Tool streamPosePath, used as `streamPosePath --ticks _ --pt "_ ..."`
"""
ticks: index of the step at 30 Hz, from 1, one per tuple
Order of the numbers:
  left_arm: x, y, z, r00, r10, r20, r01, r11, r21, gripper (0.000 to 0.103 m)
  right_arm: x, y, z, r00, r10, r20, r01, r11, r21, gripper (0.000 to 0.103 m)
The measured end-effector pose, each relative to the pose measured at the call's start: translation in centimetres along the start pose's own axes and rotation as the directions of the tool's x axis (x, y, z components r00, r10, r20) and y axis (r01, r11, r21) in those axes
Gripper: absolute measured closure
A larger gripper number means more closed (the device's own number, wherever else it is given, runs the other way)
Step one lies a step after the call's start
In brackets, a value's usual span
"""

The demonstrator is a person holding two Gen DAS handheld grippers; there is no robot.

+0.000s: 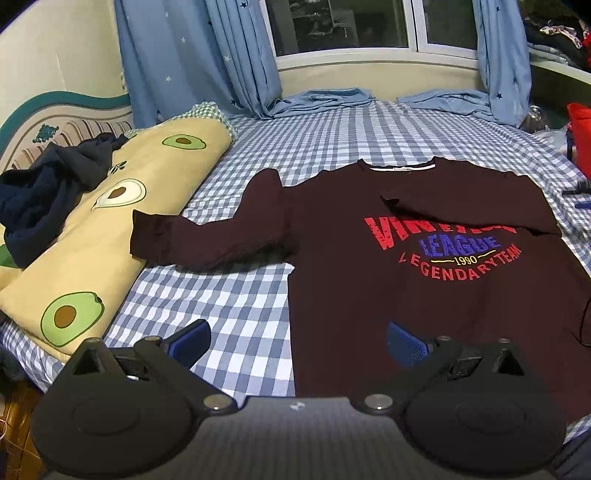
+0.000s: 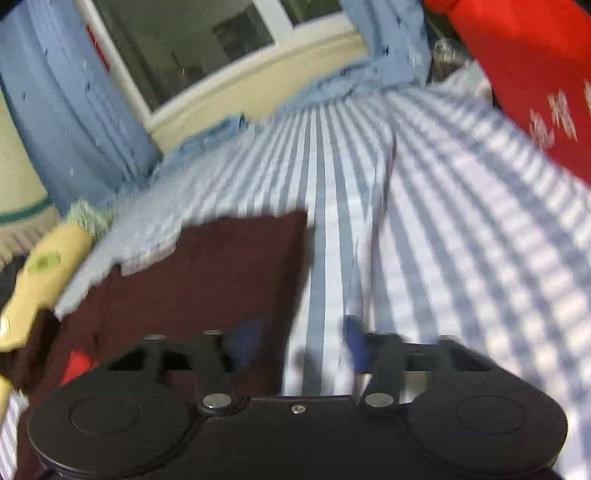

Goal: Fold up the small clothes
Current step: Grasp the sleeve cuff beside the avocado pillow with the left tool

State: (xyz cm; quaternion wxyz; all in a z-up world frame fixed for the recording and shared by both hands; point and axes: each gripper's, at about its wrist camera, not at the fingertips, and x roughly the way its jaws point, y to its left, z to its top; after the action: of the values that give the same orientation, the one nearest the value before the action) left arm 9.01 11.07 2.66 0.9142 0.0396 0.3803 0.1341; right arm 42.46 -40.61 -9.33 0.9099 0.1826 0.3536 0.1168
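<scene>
- A blue-and-white checked bedsheet (image 1: 258,302) covers the bed.
- A yellow avocado-print pillow (image 1: 96,236) lies at the left, a crumpled navy garment (image 1: 40,199) on its far end.
- Light blue star-patterned curtains (image 1: 192,55) hang at the far window (image 1: 343,26), hems pooling on the sheet.
- A bright red cloth (image 2: 528,74) sits at the right.

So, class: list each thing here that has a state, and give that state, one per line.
Sweatshirt: flat, face up.
One sleeve: folded across the chest.
Other sleeve: spread out.
Curtains: drawn aside.
Left gripper: open, empty.
Right gripper: open, empty.
</scene>
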Motion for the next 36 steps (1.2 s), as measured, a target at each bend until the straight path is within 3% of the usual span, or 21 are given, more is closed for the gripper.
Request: streamPosePath --ticks 2,8,9,11,12,13,15,18,21,24,26,29,34,36 --pt "0.1 -0.3 0.3 1.000 0.010 0.007 -0.010 1.000 0.000 0.001 2.1 0.1 2.1 1.000 0.018 -0.021 -0.017 1.000 0.025 0.036" --pt "0.9 -0.9 0.7 0.999 0.046 -0.025 -0.045 0.999 0.008 0.001 10.3 -0.5 5.0 0.992 -0.041 -0.121 0.046 0.998 0.045 0.042" --pt "1.2 -0.9 0.8 0.998 0.057 -0.036 -0.056 0.998 0.011 0.001 11.3 -0.7 5.0 0.990 -0.037 -0.135 0.045 0.997 0.057 0.047" --pt "2.1 -0.9 1.0 0.996 0.071 -0.061 -0.070 0.998 0.008 0.001 13.3 -0.8 4.9 0.986 0.007 -0.169 0.009 0.996 0.090 0.066" --pt "2.4 -0.8 1.1 0.995 0.075 -0.070 -0.075 0.997 0.004 0.001 13.7 -0.5 5.2 0.986 0.026 -0.164 -0.013 0.997 0.080 0.090" --pt "2.7 -0.8 1.2 0.994 0.077 -0.073 -0.077 0.997 0.001 0.001 13.7 0.0 5.5 0.991 0.025 -0.133 -0.018 0.999 0.049 0.096" --pt "3.2 -0.8 1.4 0.995 0.073 -0.073 -0.074 0.997 -0.010 0.001 13.7 0.2 5.6 0.996 0.016 -0.082 -0.013 0.999 0.033 0.097" --pt "3.4 -0.2 1.6 0.999 0.013 -0.039 -0.016 0.996 -0.084 0.001 15.7 0.2 5.1 0.992 -0.079 -0.100 0.077 0.997 -0.020 0.097" --pt "2.8 0.6 1.9 1.000 -0.008 0.025 0.012 0.988 -0.151 0.001 15.7 0.4 4.7 0.992 -0.092 -0.081 0.089 0.995 -0.047 0.092" --pt "2.5 0.9 2.2 0.997 0.001 0.077 0.009 0.991 -0.137 0.001 14.1 0.3 4.5 0.990 -0.136 -0.036 0.134 0.990 -0.045 0.061" --pt "2.5 1.4 2.2 0.994 -0.014 0.105 0.030 0.987 -0.155 0.001 12.0 0.4 4.3 0.990 -0.140 0.008 0.140 0.989 -0.040 0.053" --pt "3.1 2.5 2.0 0.991 -0.073 0.115 0.094 0.978 -0.188 0.001 8.0 1.1 3.7 0.990 -0.131 0.046 0.134 0.989 -0.067 0.052" --pt "4.9 5.6 1.6 0.985 -0.060 0.162 0.102 0.958 -0.267 0.001 -0.9 5.7 0.2 0.993 0.001 0.120 0.021 0.982 -0.186 0.042" --pt "6.3 7.5 1.3 0.984 -0.007 0.179 0.068 0.939 -0.338 0.001 -4.2 7.6 -1.5 0.985 0.058 0.160 -0.023 0.977 -0.211 0.038"
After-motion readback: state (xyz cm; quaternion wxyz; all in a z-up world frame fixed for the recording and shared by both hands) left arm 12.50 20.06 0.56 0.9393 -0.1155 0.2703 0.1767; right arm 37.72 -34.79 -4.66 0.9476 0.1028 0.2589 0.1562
